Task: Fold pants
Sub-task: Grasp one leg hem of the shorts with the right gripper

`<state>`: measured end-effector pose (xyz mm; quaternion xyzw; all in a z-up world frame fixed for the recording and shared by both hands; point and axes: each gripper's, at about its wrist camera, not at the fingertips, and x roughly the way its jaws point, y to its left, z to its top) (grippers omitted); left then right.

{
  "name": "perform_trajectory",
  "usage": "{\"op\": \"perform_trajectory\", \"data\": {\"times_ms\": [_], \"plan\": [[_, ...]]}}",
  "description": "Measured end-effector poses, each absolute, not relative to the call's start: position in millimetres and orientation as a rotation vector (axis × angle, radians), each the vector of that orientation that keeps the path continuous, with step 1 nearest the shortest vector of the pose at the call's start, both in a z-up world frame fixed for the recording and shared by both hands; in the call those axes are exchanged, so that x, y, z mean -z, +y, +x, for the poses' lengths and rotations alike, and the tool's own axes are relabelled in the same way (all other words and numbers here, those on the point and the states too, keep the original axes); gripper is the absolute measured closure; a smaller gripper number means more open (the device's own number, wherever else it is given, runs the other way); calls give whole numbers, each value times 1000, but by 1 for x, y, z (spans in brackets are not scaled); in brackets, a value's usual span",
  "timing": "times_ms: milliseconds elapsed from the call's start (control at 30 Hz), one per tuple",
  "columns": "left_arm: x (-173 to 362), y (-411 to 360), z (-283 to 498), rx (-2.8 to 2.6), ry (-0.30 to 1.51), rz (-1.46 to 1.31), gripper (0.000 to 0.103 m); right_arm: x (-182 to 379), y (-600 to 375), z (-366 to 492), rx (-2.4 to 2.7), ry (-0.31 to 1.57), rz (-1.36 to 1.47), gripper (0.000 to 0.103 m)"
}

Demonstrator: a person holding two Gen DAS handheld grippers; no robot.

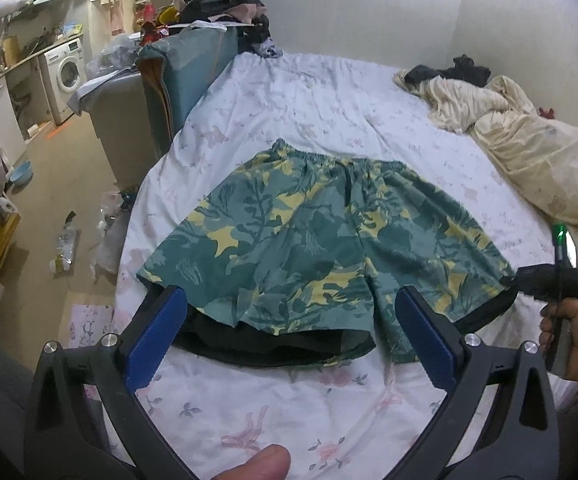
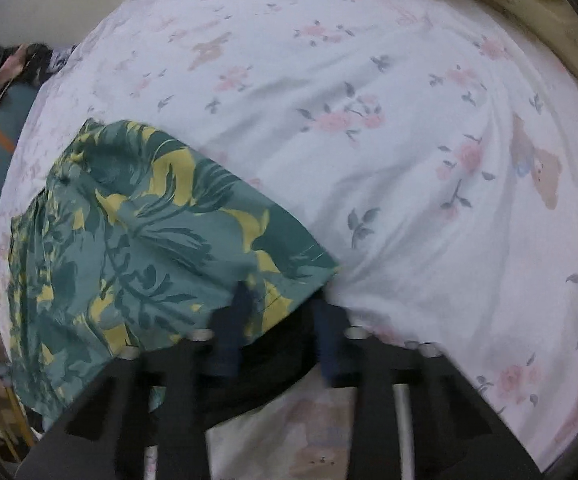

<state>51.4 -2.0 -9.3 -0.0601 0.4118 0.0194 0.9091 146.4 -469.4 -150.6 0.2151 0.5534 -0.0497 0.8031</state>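
Note:
Green shorts with a yellow leaf print [image 1: 321, 236] lie flat on the bed, waistband far, leg hems near, black lining showing at the hems. My left gripper [image 1: 289, 320] is open, its blue pads just in front of the left leg hem. My right gripper [image 2: 285, 304] is at the outer corner of the right leg hem of the shorts [image 2: 137, 240]; its blue fingers stand apart with the hem's corner and black lining between them, not clamped. The right gripper also shows in the left wrist view [image 1: 545, 280] at the shorts' right edge.
The bed has a white floral sheet [image 1: 309, 92]. A cream blanket [image 1: 537, 160] with dark clothes lies along the right side by the wall. A teal cushion [image 1: 185, 80] and a clothes pile stand at the bed's left. The floor on the left is cluttered.

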Motion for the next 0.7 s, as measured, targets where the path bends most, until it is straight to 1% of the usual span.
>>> {"op": "perform_trajectory", "data": {"times_ms": [33, 67, 100, 167, 300, 367, 433, 467, 533, 633, 700], "plan": [[11, -3, 52, -36, 858, -121, 1, 145, -467, 144, 97, 1162, 446, 91], [13, -5, 53, -33, 864, -118, 1, 139, -466, 140, 92, 1134, 441, 97], [14, -6, 53, -30, 872, -114, 1, 132, -468, 141, 77, 1106, 457, 100], [16, -8, 54, -23, 878, -108, 1, 108, -466, 136, 26, 994, 468, 101], [12, -5, 68, 29, 932, -152, 1, 75, -449, 130, -107, 860, 511, 101], [9, -2, 81, 22, 947, -155, 1, 50, -423, 125, -255, 771, 506, 101], [7, 1, 97, 20, 955, -154, 1, 40, -389, 127, -411, 744, 499, 102], [6, 4, 110, 21, 971, -153, 1, 36, -368, 125, -532, 760, 481, 102], [7, 7, 137, 26, 1006, -139, 1, 45, -322, 120, -687, 861, 377, 102], [14, 0, 183, 37, 1045, -104, 1, 70, -287, 116, -745, 976, 297, 102], [25, -14, 219, 66, 1079, -83, 1, 85, -283, 115, -747, 1026, 311, 102]]}}
